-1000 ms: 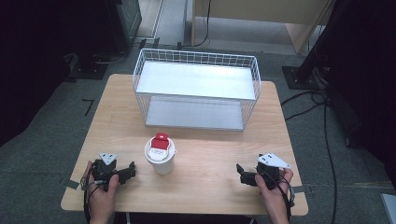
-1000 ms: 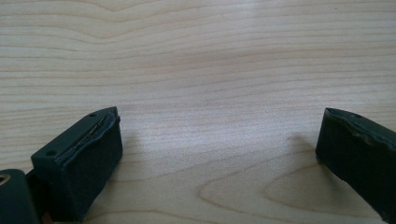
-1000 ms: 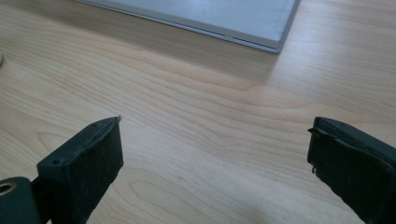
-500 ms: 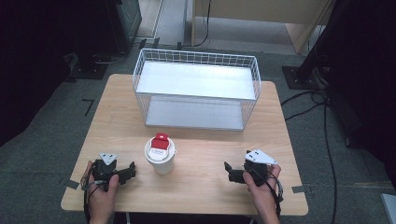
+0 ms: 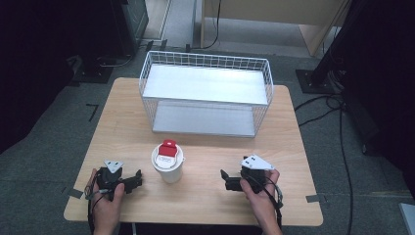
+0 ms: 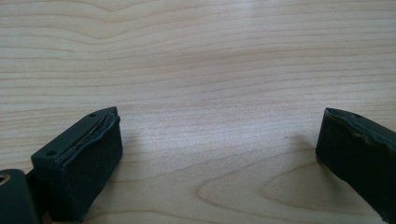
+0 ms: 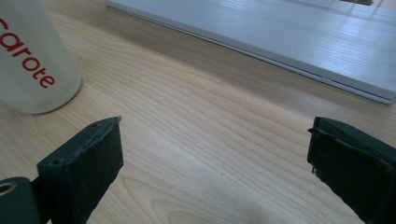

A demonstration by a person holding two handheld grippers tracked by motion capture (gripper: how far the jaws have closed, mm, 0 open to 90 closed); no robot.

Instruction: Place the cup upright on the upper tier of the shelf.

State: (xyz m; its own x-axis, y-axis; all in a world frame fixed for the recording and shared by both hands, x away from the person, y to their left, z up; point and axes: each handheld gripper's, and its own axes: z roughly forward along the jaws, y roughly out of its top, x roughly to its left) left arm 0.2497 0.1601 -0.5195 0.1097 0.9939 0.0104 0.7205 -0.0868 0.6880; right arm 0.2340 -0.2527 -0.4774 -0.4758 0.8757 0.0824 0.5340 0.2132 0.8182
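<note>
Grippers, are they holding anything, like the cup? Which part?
Nothing is held. The left gripper and right gripper both stand open over bare table; the cup stands untouched between them.

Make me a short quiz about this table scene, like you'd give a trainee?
1. True or false: the cup sits inside the basket.
2. Which gripper has the cup in its own camera view? A) left B) right
3. Fill in: the jaws of both grippers are ____.

Key:
1. False: it stands on the table, in front of the basket.
2. B: the right gripper view shows the cup at its left edge; the left gripper view has bare wood.
3. Open.
</note>
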